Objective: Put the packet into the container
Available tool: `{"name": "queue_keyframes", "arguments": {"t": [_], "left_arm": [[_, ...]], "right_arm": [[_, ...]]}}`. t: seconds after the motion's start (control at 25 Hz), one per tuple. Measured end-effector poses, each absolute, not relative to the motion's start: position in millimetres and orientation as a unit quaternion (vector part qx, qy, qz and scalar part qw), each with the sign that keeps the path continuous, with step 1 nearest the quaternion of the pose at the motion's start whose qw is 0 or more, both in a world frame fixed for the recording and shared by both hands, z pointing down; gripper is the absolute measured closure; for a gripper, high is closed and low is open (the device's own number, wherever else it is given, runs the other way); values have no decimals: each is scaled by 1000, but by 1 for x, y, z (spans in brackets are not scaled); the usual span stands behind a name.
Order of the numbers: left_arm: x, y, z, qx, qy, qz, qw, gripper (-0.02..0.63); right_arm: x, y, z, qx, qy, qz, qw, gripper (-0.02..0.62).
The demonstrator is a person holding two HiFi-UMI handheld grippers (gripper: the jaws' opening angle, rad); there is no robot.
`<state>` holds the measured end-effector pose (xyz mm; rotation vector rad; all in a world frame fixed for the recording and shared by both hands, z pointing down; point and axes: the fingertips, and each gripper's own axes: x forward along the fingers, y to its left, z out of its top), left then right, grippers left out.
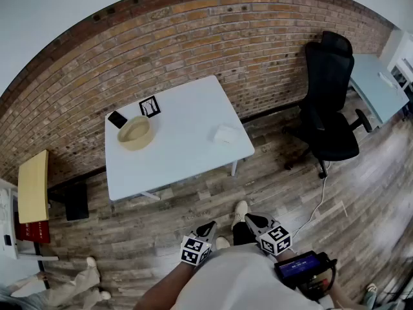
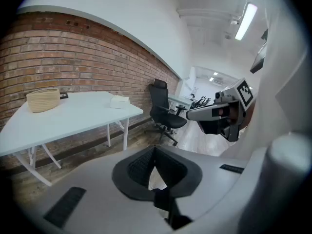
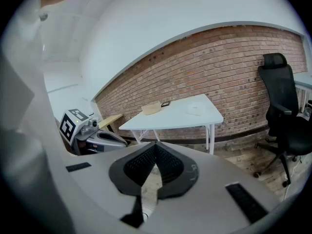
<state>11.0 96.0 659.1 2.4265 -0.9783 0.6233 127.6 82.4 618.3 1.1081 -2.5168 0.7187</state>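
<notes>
— The packet (image 1: pixel 226 134) lies on the white table (image 1: pixel 187 150), just right of the middle in the head view. We think it is light and soft, so we should pinch one edge gently.
— And the container (image 1: pixel 135 133)?
— Left of it, beside a small black thing (image 1: pixel 117 119) and a marker card (image 1: pixel 150 106). Only bare table lies between them. The black chair (image 1: pixel 329 102) stands well off, right.
— Our grippers?
— The left gripper (image 2: pixel 155 150) and the right gripper (image 3: pixel 156 147) are squeezed closed, holding nothing.
</notes>
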Motion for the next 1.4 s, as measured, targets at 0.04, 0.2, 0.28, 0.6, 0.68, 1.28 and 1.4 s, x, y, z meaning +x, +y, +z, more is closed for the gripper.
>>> {"name": "queue_keyframes", "arguments": {"t": [0.04, 0.2, 0.28, 0.6, 0.68, 1.28, 1.4], "left_arm": [[12, 98, 657, 880, -355, 224, 224, 597], [12, 105, 651, 882, -356, 222, 216, 597], [11, 108, 651, 882, -356, 223, 212, 597], [11, 116, 649, 883, -356, 225, 207, 597], [11, 117, 648, 883, -357, 225, 205, 597], [-2, 128, 646, 873, -383, 224, 204, 597], [-10, 129, 650, 868, -390, 226, 208, 597]], "right_arm": [[129, 84, 617, 388, -876, 246, 149, 589], [133, 91, 615, 396, -874, 236, 152, 589], [133, 95, 615, 399, -873, 235, 153, 589], [133, 100, 613, 402, -872, 236, 149, 589], [132, 100, 613, 401, -873, 234, 150, 589], [121, 105, 619, 385, -879, 234, 158, 589], [115, 103, 620, 380, -880, 234, 161, 589]]}}
